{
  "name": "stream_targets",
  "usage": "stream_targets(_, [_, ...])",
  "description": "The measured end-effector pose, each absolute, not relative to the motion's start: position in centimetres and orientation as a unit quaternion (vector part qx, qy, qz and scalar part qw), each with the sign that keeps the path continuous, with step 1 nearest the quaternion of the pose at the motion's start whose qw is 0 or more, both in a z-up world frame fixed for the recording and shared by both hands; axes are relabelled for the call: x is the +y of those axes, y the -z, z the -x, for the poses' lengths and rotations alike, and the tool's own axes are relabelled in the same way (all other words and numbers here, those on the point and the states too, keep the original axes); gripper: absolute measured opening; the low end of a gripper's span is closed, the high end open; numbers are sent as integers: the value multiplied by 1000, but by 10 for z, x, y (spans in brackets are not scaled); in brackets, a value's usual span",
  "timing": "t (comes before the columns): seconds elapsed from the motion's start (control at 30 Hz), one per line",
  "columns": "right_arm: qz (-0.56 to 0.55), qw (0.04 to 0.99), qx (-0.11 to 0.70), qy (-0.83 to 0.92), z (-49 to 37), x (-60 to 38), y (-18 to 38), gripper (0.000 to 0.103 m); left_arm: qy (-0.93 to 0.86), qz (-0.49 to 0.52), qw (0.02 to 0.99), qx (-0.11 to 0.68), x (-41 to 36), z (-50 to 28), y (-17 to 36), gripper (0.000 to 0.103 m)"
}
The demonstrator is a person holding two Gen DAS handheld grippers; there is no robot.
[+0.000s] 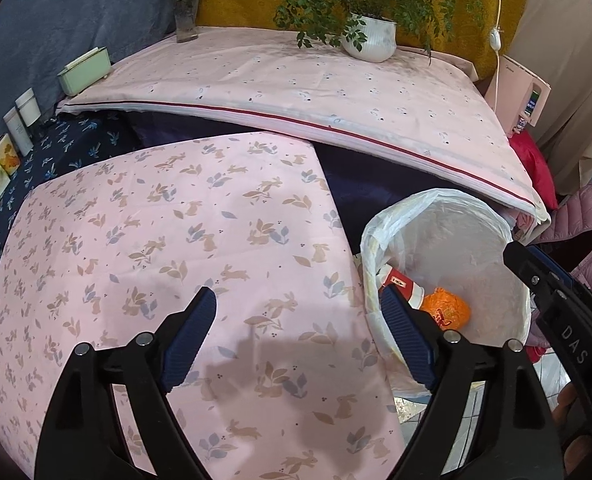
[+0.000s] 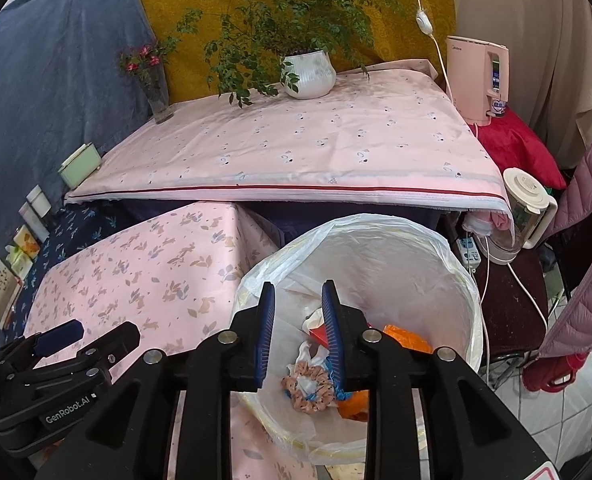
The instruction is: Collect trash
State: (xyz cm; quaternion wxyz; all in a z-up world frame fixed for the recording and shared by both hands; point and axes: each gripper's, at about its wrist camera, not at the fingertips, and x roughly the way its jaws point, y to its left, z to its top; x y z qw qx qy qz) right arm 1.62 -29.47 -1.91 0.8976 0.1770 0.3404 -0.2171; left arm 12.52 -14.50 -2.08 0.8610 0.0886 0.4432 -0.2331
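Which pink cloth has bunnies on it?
The lower, nearer pink cloth, right beside the trash bin, has bunnies and leaves. The higher cloth under the potted plant shows only tiny scattered marks.

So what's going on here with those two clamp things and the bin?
A person is tidying up trash with a hand-held gripper in each hand. The right gripper hangs over the lined trash bin, with nothing between its fingers. Inside the bin lie an orange wrapper, a red and white packet and a scrunchie. The left gripper is open and empty above the rabbit-print cloth, which looks cleared.
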Motion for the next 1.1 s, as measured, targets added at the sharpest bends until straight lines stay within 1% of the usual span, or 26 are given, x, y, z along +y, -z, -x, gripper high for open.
stream_targets(0.13, [-162, 900, 340, 219, -15, -288, 16, 36, 224, -97, 866, 437, -140, -124, 21, 83])
stream_targets(0.27, [-151, 901, 342, 219, -13, -283, 14, 41, 217, -98, 869, 435, -133, -122, 21, 84])
stream_targets(0.4, [-141, 902, 343, 221, -8, -276, 13, 53, 214, -106, 872, 428, -129, -116, 21, 84])
stream_targets(0.47, [-133, 902, 343, 225, -5, -272, 12, 59, 213, -109, 873, 425, -127, -113, 21, 89])
stream_targets(0.63, [-121, 903, 340, 232, 2, -266, 9, 72, 207, -120, 875, 421, -126, -108, 23, 90])
stream_targets(0.77, [-114, 904, 336, 239, 10, -262, 7, 78, 205, -117, 874, 425, -121, -105, 24, 90])
stream_targets(0.83, [-115, 903, 339, 239, 13, -262, 8, 83, 204, -113, 874, 426, -118, -103, 24, 91])
stream_targets(1.0, [-113, 902, 344, 233, 19, -258, 8, 85, 203, -115, 875, 425, -113, -99, 24, 92])
stream_targets(1.07, [-105, 902, 346, 235, 21, -254, 8, 89, 202, -115, 875, 425, -111, -97, 24, 92])
stream_targets(1.1, [-101, 902, 347, 234, 21, -252, 8, 94, 202, -114, 875, 425, -110, -96, 25, 92])
